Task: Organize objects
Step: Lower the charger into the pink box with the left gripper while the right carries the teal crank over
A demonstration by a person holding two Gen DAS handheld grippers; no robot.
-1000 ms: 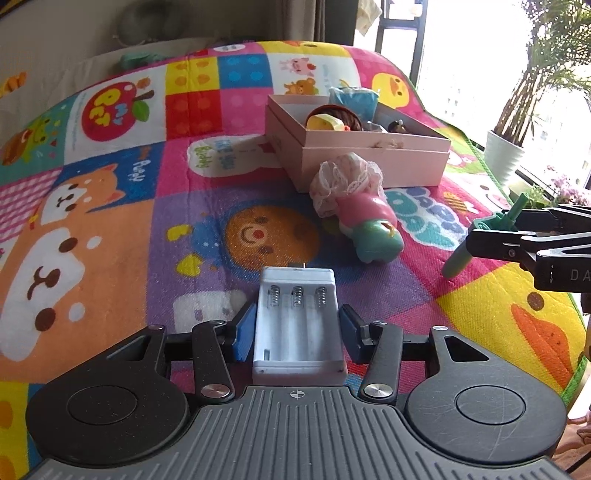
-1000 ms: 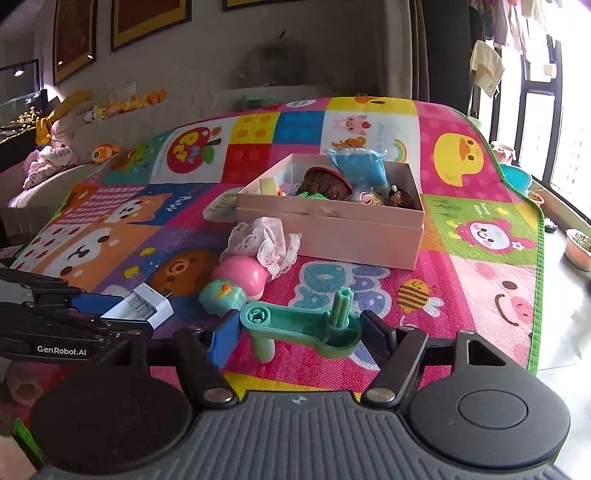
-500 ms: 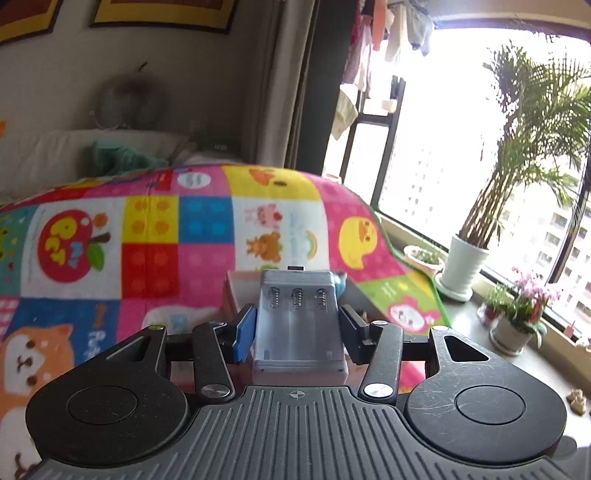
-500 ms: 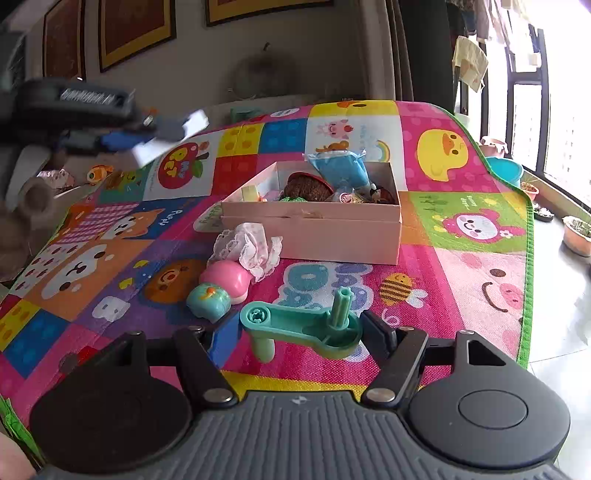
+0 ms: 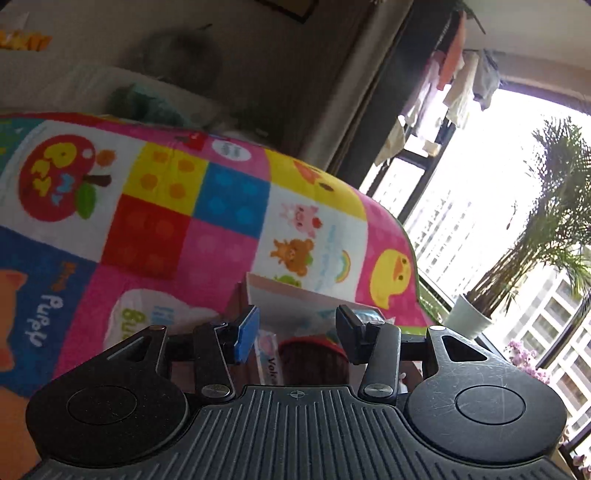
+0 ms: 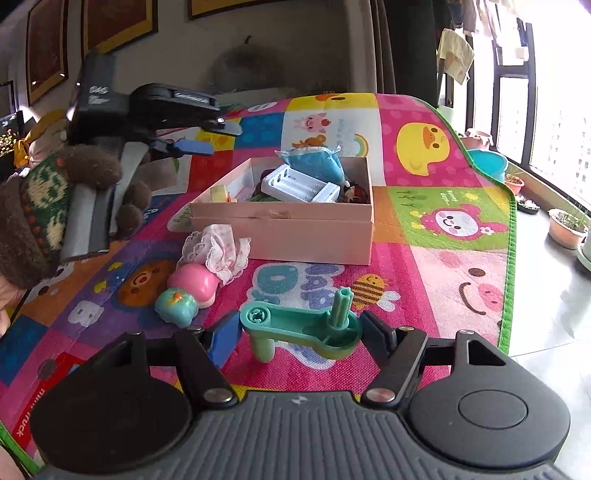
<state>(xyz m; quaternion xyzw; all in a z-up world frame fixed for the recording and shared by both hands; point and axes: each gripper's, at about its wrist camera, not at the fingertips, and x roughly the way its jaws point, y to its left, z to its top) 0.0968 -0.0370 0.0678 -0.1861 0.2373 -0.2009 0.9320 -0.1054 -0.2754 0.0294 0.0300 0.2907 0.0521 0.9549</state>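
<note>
A potted palm stands by the window beyond the play mat's right edge, laundry hangs above, framed pictures line the wall, small plant pots sit on the floor

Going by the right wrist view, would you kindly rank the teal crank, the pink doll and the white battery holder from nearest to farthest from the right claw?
1. Teal crank: gripped in the right claw.
2. Pink doll: on the mat, ahead and left.
3. White battery holder: farthest, inside the pink box.

Battery holder in box; doll before box.
</note>
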